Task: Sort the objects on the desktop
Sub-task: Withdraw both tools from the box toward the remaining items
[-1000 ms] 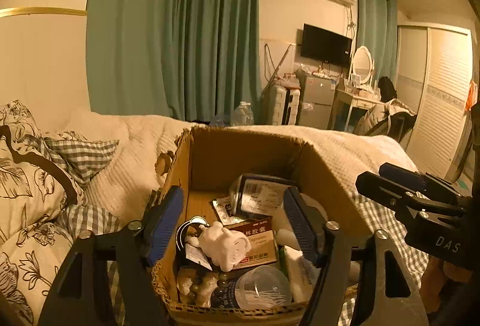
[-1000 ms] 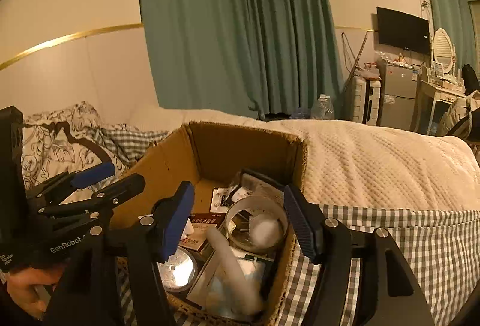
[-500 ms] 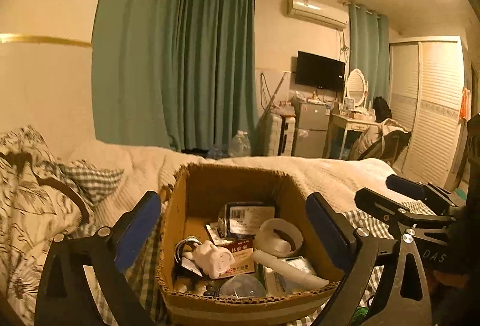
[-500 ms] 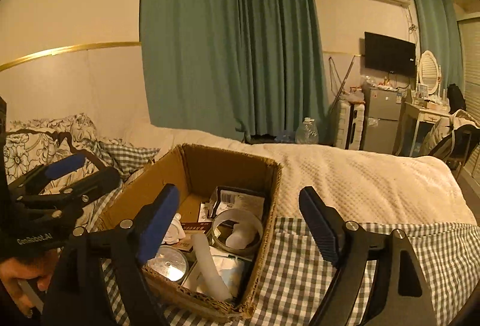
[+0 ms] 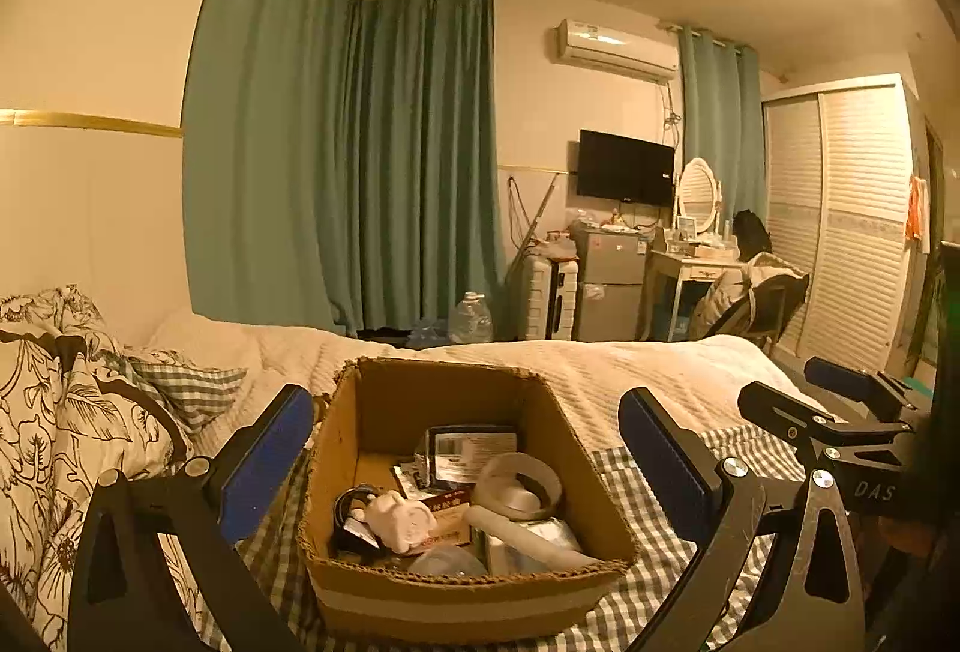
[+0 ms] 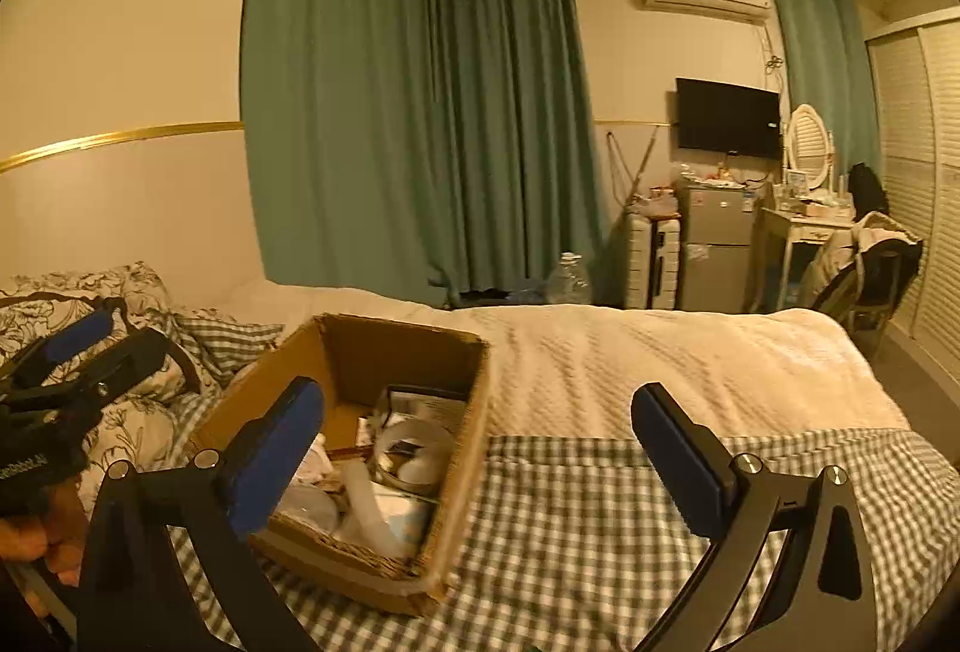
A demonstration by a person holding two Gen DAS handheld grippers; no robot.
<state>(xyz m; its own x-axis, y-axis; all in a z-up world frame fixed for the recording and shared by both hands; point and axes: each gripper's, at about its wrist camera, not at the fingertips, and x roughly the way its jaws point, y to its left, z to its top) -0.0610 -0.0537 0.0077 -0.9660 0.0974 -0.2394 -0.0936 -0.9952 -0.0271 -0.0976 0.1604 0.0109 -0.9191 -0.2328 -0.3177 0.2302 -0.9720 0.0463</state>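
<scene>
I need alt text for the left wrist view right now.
An open cardboard box of small clutter sits on a checked bedsheet, framed by the wide-open, empty left gripper. A white roll of tape and a white figurine lie inside; the right gripper shows at the right edge.

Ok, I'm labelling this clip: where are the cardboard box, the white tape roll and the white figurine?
cardboard box (image 5: 456, 601), left wrist view, front wall.
white tape roll (image 5: 543, 478), left wrist view, right rim.
white figurine (image 5: 401, 520), left wrist view, body.

The cardboard box (image 6: 384, 586) walls hide its lower contents, whose printed labels are too small to read.
</scene>
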